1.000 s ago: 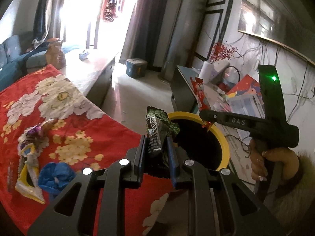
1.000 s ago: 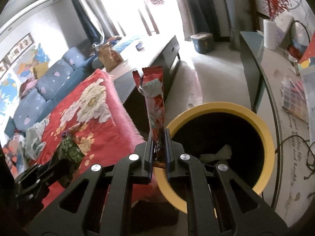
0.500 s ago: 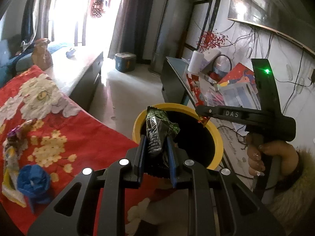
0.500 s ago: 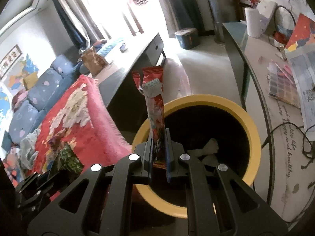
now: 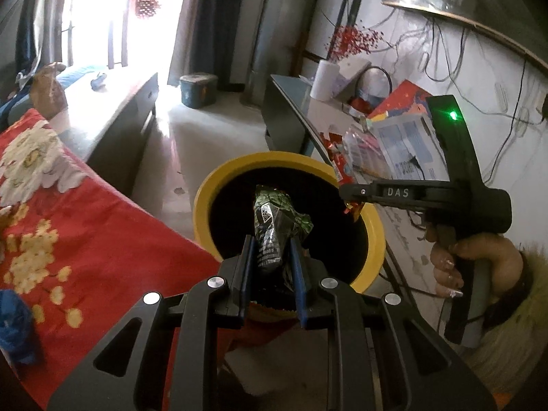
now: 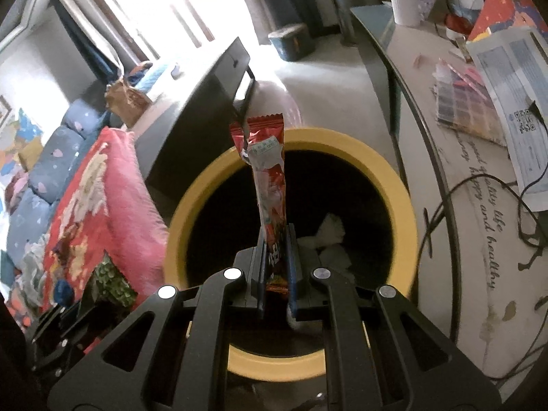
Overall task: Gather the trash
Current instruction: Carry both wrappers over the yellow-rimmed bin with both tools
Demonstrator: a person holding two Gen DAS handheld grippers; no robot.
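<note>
We have brought both grippers down over the yellow bin (image 6: 404, 205): left gripper (image 5: 270, 257) clenched on the green wrapper (image 5: 274, 229), right gripper (image 6: 275, 257) on the red wrapper (image 6: 269, 171). Releasing comes next.

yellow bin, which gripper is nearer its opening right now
Right, though barely. The right gripper holds its red wrapper over the middle of the bin. The left gripper holds a green wrapper over the near rim.

Red floral blanket (image 5: 102, 226) w/ blue crumpled scrap (image 5: 15, 328) on it.
</note>
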